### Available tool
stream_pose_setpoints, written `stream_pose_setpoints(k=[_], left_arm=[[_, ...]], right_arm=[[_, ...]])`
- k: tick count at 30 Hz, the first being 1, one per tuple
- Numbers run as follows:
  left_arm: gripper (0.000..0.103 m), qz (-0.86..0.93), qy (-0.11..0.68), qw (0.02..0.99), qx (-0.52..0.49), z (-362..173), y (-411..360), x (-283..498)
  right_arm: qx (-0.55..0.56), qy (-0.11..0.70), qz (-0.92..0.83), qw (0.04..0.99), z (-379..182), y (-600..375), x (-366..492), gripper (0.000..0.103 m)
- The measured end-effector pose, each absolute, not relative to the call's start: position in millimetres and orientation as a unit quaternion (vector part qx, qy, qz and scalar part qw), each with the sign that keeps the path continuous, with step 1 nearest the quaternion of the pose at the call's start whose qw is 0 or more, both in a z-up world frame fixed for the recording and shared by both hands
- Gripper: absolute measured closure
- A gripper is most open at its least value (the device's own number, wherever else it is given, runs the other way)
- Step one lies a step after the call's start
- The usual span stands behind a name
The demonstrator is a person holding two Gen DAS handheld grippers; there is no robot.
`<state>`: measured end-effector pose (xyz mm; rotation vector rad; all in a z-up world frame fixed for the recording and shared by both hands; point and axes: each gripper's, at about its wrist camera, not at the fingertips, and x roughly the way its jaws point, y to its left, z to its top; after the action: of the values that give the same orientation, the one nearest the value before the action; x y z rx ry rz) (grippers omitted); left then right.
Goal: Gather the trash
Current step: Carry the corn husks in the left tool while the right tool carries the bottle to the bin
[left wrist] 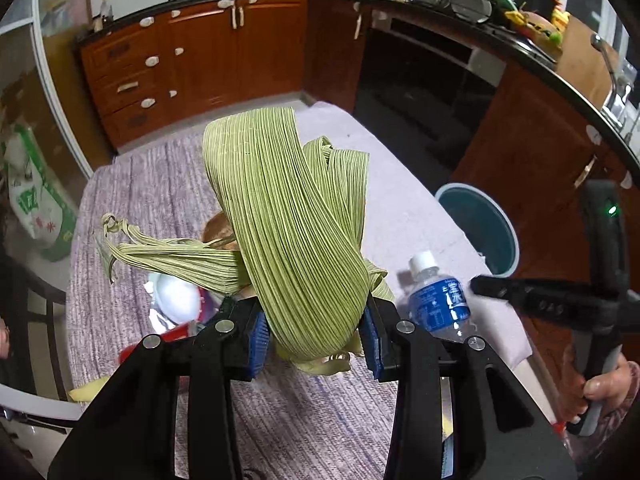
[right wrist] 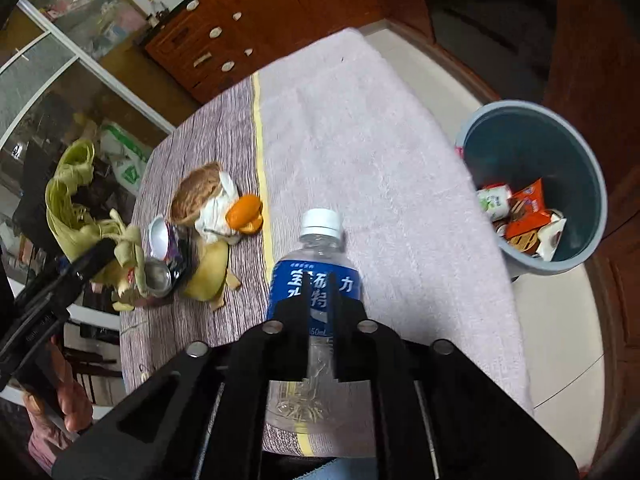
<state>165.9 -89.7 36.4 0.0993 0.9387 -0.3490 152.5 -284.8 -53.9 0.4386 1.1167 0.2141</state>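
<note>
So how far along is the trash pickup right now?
Partly done. The bin beside the table already holds wrappers. In hand: the left gripper is clamped on corn husks, and the right gripper grips a water bottle. Left on the table: banana peel, orange peel, a can and other scraps.

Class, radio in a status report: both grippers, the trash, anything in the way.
Left gripper shut on green corn husk. Right gripper shut on blue-labelled plastic water bottle. Grey round trash bin open beside table, path clear.
</note>
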Motion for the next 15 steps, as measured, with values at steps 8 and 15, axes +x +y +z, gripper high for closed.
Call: stream_pose_setpoints(k=[8, 15], left_arm=[[0.064, -0.166, 0.474, 0.864, 0.034, 14.8, -80.7, 168.5], [0.064, -0.171, 0.471, 0.865, 0.031, 20.5, -70.6, 169.1]], right_arm=[[0.221, 0.573, 0.142, 0.776, -91.1, -264.6, 154.8, 0.039], [0.236, 0.59, 0.162, 0.755, -111.8, -245.4, 161.5, 0.04]])
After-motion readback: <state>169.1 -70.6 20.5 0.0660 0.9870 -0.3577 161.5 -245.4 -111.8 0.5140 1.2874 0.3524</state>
